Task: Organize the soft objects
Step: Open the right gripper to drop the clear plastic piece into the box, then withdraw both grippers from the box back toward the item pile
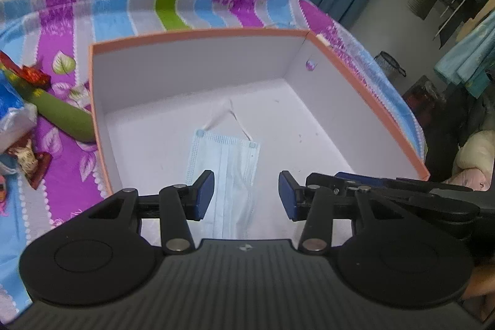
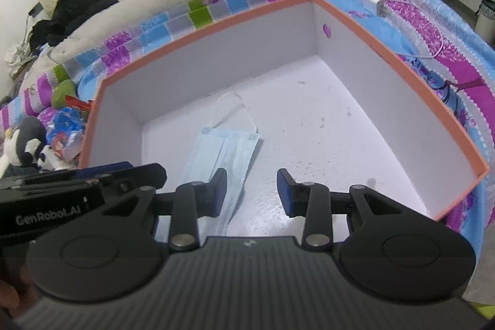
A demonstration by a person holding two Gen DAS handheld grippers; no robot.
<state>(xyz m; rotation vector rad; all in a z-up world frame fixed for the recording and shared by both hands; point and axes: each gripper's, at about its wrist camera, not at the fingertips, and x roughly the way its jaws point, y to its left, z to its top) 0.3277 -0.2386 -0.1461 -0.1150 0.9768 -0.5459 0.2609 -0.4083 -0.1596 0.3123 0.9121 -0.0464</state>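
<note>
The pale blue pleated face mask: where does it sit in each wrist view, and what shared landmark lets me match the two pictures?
Left wrist view: the pale blue pleated face mask lies flat on the box floor, low centre, between the open left gripper pads.
Right wrist view: the mask lies left of centre, partly behind the left pad of the open right gripper.
Shared landmark: the small purple sticker on the white inner wall of the orange-rimmed box.

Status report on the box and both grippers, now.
Left gripper and right gripper: jaws open, empty. Face mask flat in the orange box. Nothing in the way.
</note>
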